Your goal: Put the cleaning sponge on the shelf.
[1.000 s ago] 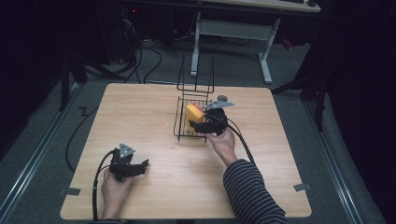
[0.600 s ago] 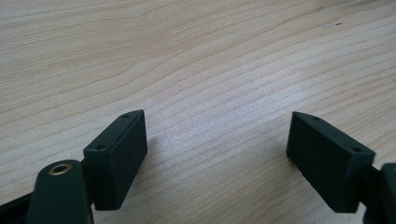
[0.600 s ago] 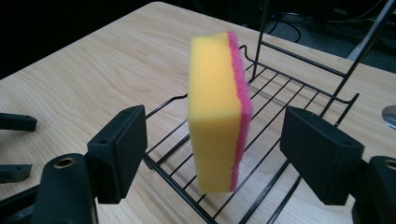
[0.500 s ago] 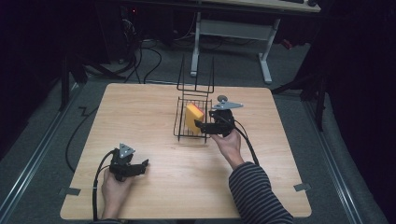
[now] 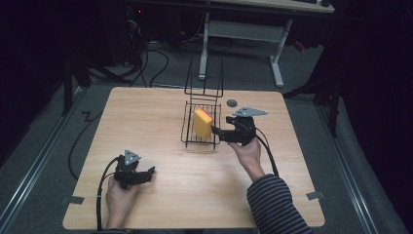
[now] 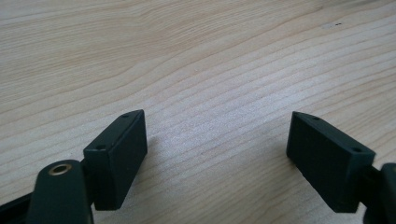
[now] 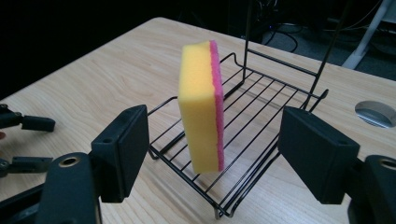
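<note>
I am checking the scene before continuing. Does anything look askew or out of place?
Only the sponge stands out: it stands upright on its narrow edge on the wire rack, instead of lying flat. The right tongs are open and apart from it. Nothing looks spilled or damaged.

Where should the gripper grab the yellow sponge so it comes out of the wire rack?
Probably by its two broad faces, near the top. The sponge stands upright on its narrow edge in the wire rack, yellow face one side, pink the other. The right gripper, jaws open, could come from the rack's open front, one jaw per face.
</note>
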`<state>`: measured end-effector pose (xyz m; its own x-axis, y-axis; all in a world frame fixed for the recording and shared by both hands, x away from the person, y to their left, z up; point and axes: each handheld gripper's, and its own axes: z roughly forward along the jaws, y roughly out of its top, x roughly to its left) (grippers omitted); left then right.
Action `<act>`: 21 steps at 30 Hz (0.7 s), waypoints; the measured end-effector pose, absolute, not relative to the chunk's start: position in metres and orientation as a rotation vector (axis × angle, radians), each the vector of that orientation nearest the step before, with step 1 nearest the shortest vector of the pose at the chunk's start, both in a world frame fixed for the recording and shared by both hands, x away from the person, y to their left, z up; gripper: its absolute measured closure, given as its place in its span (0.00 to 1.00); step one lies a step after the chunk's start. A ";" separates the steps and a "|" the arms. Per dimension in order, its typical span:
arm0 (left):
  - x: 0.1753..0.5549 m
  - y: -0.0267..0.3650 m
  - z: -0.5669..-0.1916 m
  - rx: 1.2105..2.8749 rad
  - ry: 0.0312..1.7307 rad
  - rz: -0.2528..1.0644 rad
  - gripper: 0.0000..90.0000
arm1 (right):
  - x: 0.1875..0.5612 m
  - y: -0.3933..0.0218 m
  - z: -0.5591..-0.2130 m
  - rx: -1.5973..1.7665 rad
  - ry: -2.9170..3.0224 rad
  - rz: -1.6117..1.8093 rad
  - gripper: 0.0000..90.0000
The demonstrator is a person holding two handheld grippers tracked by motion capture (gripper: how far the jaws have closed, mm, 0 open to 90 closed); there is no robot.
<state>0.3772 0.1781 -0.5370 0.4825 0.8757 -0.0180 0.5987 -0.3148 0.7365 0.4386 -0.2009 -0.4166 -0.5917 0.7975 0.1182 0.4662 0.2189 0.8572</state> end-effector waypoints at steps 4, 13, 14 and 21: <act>0.377 0.178 -0.537 2.037 1.214 0.512 0.23 | 0.434 -0.210 -0.416 1.192 2.141 1.324 0.28; 0.377 0.178 -0.537 2.036 1.214 0.512 0.23 | 0.421 -0.224 -0.409 1.173 2.114 1.343 0.30; 0.377 0.178 -0.537 2.037 1.214 0.512 0.23 | 0.419 -0.227 -0.409 1.186 2.104 1.352 0.30; 0.377 0.178 -0.537 2.036 1.214 0.512 0.23 | 0.413 -0.242 -0.409 1.221 2.086 1.341 0.30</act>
<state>0.3771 0.1780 -0.5370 0.4823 0.8758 -0.0180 0.5987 -0.3146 0.7366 0.4131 -0.2419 -0.4086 -0.5530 0.8222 0.1349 0.4643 0.1696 0.8693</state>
